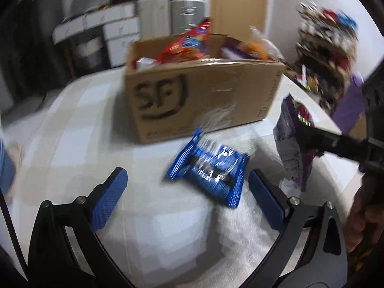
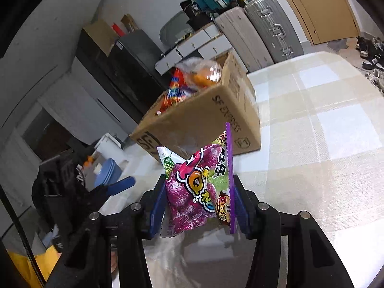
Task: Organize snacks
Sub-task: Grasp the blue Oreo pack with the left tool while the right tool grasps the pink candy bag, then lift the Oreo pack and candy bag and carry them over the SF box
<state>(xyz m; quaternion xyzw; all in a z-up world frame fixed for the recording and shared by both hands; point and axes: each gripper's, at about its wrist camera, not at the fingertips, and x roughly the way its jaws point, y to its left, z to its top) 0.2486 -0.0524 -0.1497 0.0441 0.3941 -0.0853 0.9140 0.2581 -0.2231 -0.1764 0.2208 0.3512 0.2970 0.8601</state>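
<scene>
A cardboard box (image 1: 206, 96) marked SF stands on the checked tablecloth and holds several snack bags; it also shows in the right wrist view (image 2: 204, 120). A blue snack packet (image 1: 211, 170) lies on the cloth in front of the box, between and just beyond my left gripper's (image 1: 187, 187) open blue pads, not touched. My right gripper (image 2: 196, 204) is shut on a purple grape candy bag (image 2: 199, 192) and holds it above the table near the box. In the left wrist view that bag (image 1: 290, 144) hangs at the right.
A pile of loose snacks (image 1: 326, 55) lies at the table's far right. Suitcases (image 2: 259, 31), drawers and a dark cabinet stand behind the table. A blue container (image 2: 108, 172) and clutter sit off the table's left edge.
</scene>
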